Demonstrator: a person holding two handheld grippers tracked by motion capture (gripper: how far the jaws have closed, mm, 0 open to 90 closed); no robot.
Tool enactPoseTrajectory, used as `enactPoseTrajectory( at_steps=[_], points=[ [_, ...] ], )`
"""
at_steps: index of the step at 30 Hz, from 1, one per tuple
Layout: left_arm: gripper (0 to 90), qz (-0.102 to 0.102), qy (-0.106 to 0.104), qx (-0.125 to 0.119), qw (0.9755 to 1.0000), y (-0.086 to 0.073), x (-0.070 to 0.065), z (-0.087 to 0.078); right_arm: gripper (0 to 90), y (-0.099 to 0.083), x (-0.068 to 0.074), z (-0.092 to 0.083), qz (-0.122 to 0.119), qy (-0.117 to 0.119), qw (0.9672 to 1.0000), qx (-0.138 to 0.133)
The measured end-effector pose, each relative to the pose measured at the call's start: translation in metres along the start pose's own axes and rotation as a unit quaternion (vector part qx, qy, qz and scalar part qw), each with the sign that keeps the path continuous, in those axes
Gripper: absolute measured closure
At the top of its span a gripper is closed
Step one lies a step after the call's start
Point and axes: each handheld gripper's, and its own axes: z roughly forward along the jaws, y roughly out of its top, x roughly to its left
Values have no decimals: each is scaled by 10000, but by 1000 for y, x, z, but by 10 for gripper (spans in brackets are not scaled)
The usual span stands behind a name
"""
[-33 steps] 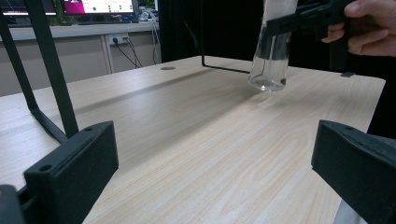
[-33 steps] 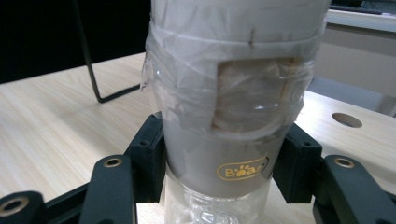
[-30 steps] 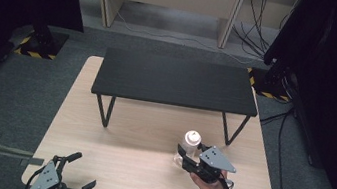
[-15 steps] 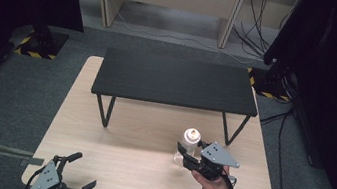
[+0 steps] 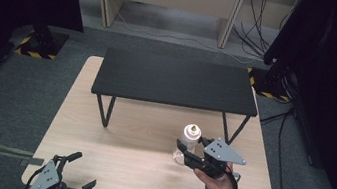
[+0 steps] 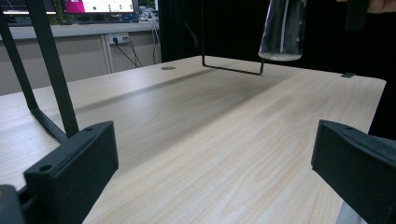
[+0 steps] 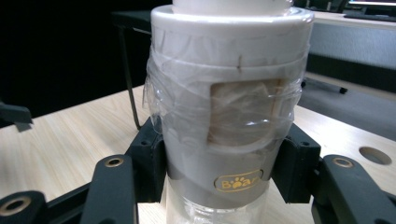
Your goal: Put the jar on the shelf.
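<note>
Two black jaws of the right gripper (image 5: 187, 154) clamp the bottle (image 5: 188, 140) upright (axis vertical) clear of the wooden table (image 5: 128, 144), just before the black shelf (image 5: 177, 80); left gripper (image 5: 75, 171) idles wide open, well apart.

Bare tabletop (image 5: 137, 155) lies open; the black stand (image 5: 177, 81) blocks the far half.

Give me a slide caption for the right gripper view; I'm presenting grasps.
Right claw shut on a clear bottle with a white cap, above the wooden table.

Bottle (image 5: 190, 137) — higher off table (image 5: 114, 142)
</note>
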Motion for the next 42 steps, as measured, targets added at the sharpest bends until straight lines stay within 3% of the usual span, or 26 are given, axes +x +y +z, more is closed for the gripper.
enactPoseTrajectory(
  at_steps=[9,20,35,42],
  points=[
    [0,-12,5,21,10000,0,1,1,453,33,0,-1,-88,96,9999,-22],
    [0,-22,12,21,10000,-1,1,1,453,79,3,1,-60,408,9990,-151],
    [0,-46,19,15,10000,-1,2,1,453,129,-2,6,-223,349,9990,-142],
    [0,-50,21,4,10000,-1,2,1,453,149,-5,12,-182,388,9990,-145]
  ],
)
